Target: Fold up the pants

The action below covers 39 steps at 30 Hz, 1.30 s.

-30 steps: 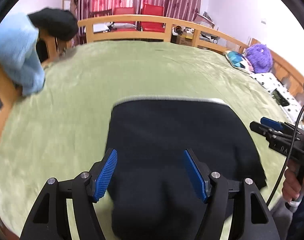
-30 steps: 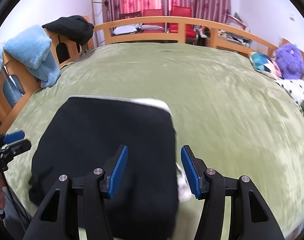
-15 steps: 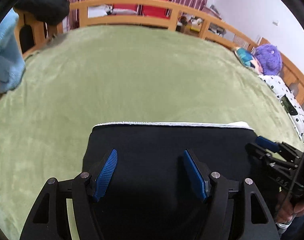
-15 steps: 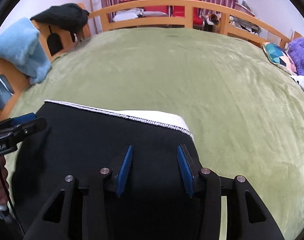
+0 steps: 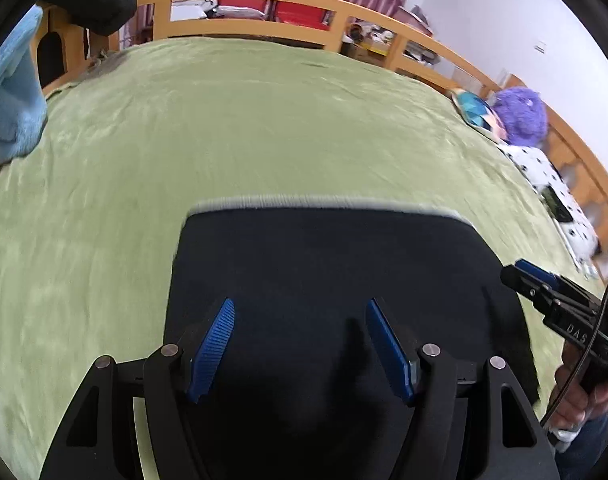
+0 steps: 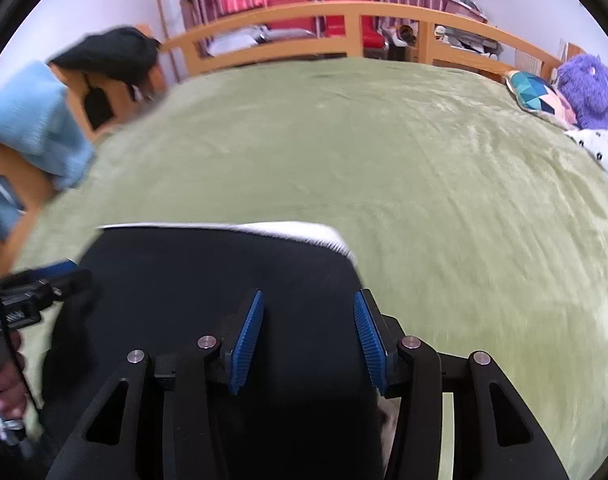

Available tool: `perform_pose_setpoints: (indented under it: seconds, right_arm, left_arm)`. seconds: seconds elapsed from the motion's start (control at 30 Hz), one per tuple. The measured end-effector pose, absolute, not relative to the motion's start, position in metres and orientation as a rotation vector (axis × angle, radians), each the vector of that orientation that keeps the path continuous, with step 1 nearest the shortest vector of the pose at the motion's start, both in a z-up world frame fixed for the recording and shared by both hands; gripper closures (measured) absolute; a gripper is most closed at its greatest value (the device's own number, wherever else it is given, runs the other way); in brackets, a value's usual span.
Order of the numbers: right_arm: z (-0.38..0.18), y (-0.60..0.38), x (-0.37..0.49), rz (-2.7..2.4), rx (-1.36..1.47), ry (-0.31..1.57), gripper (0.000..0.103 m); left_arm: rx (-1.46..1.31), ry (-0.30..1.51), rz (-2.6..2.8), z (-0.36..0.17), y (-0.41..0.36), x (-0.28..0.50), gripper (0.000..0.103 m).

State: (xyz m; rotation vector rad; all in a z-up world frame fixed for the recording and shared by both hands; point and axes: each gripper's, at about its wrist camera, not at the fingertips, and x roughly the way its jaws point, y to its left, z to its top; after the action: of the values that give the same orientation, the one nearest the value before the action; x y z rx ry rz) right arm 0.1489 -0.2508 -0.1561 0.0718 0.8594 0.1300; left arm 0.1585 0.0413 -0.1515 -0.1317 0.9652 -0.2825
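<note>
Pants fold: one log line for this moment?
pants: black, folded on green blanket | left gripper: open above them | right gripper: opening, fabric between fingers, unpinched

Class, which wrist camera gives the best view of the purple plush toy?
The right wrist view: the purple plush toy is sharper there, beside the patterned cushion. The left wrist view shows it too, smaller and blurrier.

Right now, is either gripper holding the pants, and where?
Cannot be told. Both sets of jaws stand apart over the folded black pants on the green bedspread; the right gripper's are opening.
</note>
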Motion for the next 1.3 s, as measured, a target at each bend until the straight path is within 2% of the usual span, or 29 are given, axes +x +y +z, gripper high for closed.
perform_pose_setpoints:
  seconds: [0.2,0.5,0.7,0.93,1.03,1.1,1.17,1.3]
  right_arm:
    - [-0.172,-0.251,0.083,0.161,0.045,0.884,0.053]
    - [-0.200,-0.237,0.057,0.091,-0.078,0.863,0.051]
    - [-0.176,-0.250,0.050,0.085,0.014,0.895,0.052]
    - [-0.139,-0.253,0.026,0.045,0.024,0.890,0.052]
    - [-0.120,-0.254,0.012,0.032,0.036,0.863,0.052]
    - [-0.109,-0.255,0.004,0.005,0.029,0.854,0.047]
    - [-0.099,-0.255,-0.007,-0.015,0.024,0.834,0.030]
    - [-0.075,-0.257,-0.030,-0.048,0.004,0.762,0.016]
  left_arm:
    - [-0.147,0.981,-0.306,-0.160,0.046,0.082,0.037]
    - [-0.102,0.963,-0.253,-0.178,0.034,0.061,0.034]
    - [-0.161,0.986,-0.253,-0.154,0.043,0.057,0.034]
    - [-0.130,0.884,-0.239,-0.102,0.027,0.031,0.034]
    - [-0.091,0.829,-0.207,-0.077,0.014,0.017,0.027]
    - [-0.082,0.812,-0.195,-0.066,0.009,0.010,0.027]
    - [-0.081,0.782,-0.183,-0.054,0.006,-0.003,0.024]
    - [-0.081,0.737,-0.178,-0.035,0.001,-0.023,0.018]
